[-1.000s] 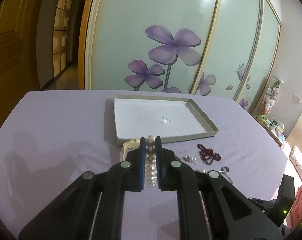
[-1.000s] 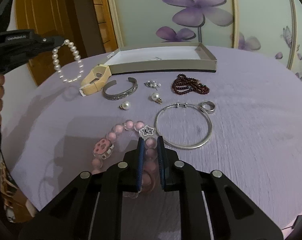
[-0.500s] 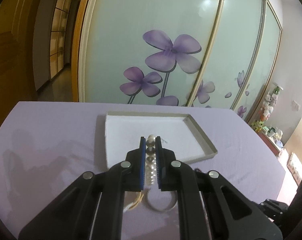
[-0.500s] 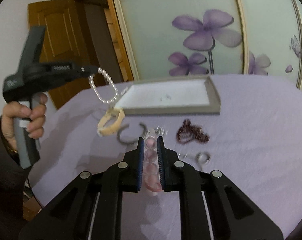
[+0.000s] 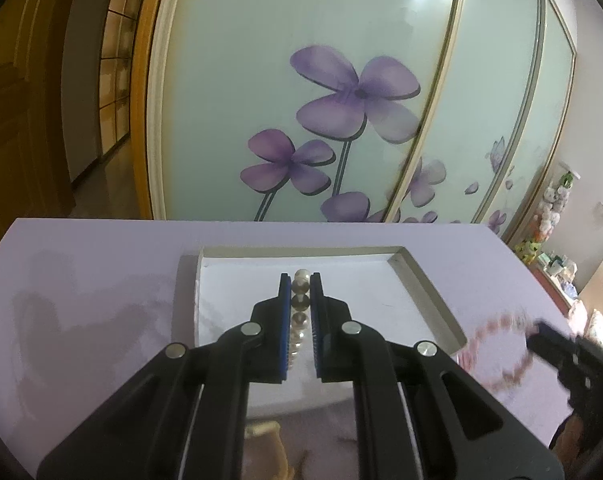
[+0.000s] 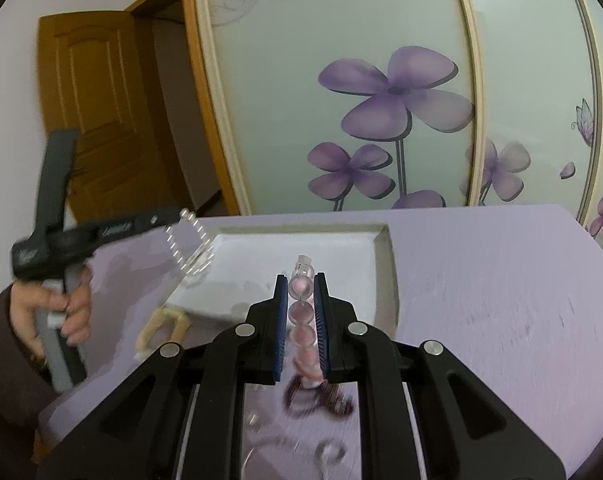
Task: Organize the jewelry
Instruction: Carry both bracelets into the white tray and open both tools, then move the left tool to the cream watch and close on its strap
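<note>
My left gripper point(image 5: 300, 280) is shut on a white pearl bracelet point(image 5: 300, 320) and holds it above the near part of a shallow white tray point(image 5: 425, 288). My right gripper point(image 6: 300, 282) is shut on a pink bead bracelet point(image 6: 300, 312) and holds it in the air just before the tray's point(image 6: 385, 276) front edge. In the left wrist view the pink bracelet point(image 5: 501, 350) hangs blurred at the right. In the right wrist view the pearl bracelet point(image 6: 189, 246) hangs from the left gripper point(image 6: 173, 216) over the tray's left side.
A lilac cloth covers the table point(image 6: 481, 280). Near the tray's front lie a cream bangle point(image 6: 161, 328), a dark red bead string point(image 6: 313, 398), a silver ring point(image 6: 330, 451) and small pieces. Glass doors with purple flowers point(image 5: 353, 104) stand behind.
Both grippers have lifted and moved forward toward the tray, each with its bracelet. The left gripper now hangs over the tray; the right one has come up to its front edge.
</note>
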Motion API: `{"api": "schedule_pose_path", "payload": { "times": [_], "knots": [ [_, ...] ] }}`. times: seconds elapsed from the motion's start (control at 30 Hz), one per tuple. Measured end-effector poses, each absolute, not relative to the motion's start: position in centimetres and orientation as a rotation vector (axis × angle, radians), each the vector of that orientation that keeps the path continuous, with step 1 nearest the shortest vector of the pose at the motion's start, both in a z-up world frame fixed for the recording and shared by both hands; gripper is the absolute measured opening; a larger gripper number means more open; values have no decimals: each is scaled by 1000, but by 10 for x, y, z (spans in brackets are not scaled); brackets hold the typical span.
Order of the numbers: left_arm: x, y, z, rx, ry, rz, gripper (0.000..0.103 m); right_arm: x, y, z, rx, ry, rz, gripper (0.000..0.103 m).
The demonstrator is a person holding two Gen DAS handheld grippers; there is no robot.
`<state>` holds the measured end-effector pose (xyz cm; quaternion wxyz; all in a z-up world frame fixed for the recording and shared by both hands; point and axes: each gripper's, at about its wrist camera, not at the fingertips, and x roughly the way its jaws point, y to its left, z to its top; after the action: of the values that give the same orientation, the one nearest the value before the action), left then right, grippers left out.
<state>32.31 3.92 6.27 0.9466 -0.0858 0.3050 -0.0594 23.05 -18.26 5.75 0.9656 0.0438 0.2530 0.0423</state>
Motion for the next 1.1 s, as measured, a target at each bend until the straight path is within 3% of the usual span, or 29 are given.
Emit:
{"api": "schedule_pose_path", "payload": {
  "times": [0.3, 0.5, 0.57, 0.63, 1.0, 1.1],
  "knots": [
    [372, 47, 32, -180, 688, -112, 9, 303, -180, 32, 83, 594, 80, 14],
    [387, 55, 18, -187, 714, -108, 9, 304, -181, 18, 89, 636, 79, 16],
    [390, 55, 15, -187, 718, -109, 9, 300, -180, 19, 87, 630, 73, 37],
    [392, 55, 14, -187, 719, -109, 9, 293, -180, 21, 81, 613, 69, 45],
    [404, 47, 11, -177, 727, -108, 10, 272, -176, 24, 54, 591, 91, 45],
    [402, 44, 10, -167, 731, -106, 19, 267, -174, 24, 54, 590, 96, 45]
  ]
}}
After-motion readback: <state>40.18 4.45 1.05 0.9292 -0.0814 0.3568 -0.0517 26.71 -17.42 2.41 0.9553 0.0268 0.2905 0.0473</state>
